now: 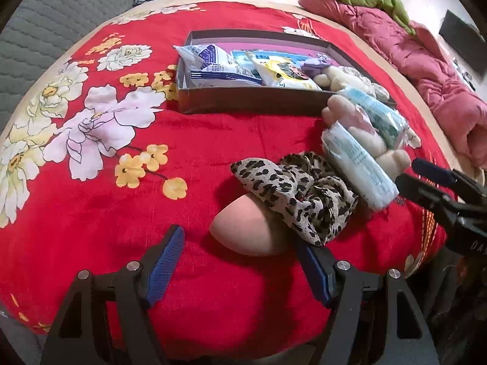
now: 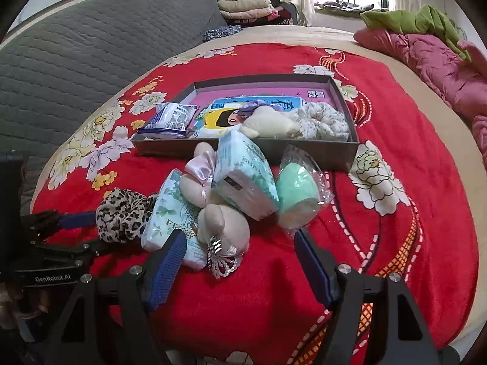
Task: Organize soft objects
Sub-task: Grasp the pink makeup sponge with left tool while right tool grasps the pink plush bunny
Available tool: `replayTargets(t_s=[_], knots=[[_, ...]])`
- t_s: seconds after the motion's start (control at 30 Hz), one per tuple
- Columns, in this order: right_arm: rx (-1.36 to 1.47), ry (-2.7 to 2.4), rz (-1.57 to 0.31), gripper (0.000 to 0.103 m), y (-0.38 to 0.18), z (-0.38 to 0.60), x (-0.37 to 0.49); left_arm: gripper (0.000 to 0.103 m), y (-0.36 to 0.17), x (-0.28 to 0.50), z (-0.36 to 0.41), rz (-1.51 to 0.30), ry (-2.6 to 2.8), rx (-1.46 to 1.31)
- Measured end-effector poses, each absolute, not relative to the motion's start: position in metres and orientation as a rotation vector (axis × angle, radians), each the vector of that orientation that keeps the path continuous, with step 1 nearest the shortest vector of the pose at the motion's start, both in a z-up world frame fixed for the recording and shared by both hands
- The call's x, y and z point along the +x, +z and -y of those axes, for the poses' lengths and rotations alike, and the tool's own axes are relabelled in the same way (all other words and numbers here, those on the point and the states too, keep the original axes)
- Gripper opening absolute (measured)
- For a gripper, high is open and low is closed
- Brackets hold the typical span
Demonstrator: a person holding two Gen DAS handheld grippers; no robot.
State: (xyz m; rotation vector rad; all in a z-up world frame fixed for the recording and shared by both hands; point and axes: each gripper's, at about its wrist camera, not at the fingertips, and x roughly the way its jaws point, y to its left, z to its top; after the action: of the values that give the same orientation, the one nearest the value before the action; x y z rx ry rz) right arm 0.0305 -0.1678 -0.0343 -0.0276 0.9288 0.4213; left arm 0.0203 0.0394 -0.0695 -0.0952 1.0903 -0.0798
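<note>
A shallow grey box [image 1: 243, 99] [image 2: 243, 149] on the red floral blanket holds tissue packs, a plush toy and scrunchies. In front of it lie a pink makeup sponge [image 1: 246, 228], a leopard scrunchie [image 1: 298, 194] [image 2: 121, 213], two tissue packs [image 1: 359, 164] [image 2: 243, 176], a cream plush toy [image 2: 219, 216] and a wrapped green sponge [image 2: 296, 191]. My left gripper [image 1: 240, 261] is open, its fingers either side of the pink sponge, not touching it. My right gripper [image 2: 240, 261] is open just in front of the plush toy and green sponge.
The red floral blanket [image 1: 91, 213] covers the bed. A pink quilt [image 1: 426, 70] with a green cloth lies along the right side. A grey padded headboard [image 2: 76, 60] is at the left. Folded clothes [image 2: 246, 7] are stacked at the back.
</note>
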Motion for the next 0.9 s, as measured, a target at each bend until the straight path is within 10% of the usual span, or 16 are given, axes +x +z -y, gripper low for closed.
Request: replayTargets(t_s=[0.73,0.9], knots=[[-0.07,0.474,-0.915,0.038,-0.053,0.143,0.045,0.073,-0.069,0.035,-0.051,-1.02,-0.115,-0.191],[-0.015,0.498,-0.896,0.036,-0.047,0.15,0.043,0.055,-0.074,0.039,-0.052,-1.025,-0.168,-0.255]])
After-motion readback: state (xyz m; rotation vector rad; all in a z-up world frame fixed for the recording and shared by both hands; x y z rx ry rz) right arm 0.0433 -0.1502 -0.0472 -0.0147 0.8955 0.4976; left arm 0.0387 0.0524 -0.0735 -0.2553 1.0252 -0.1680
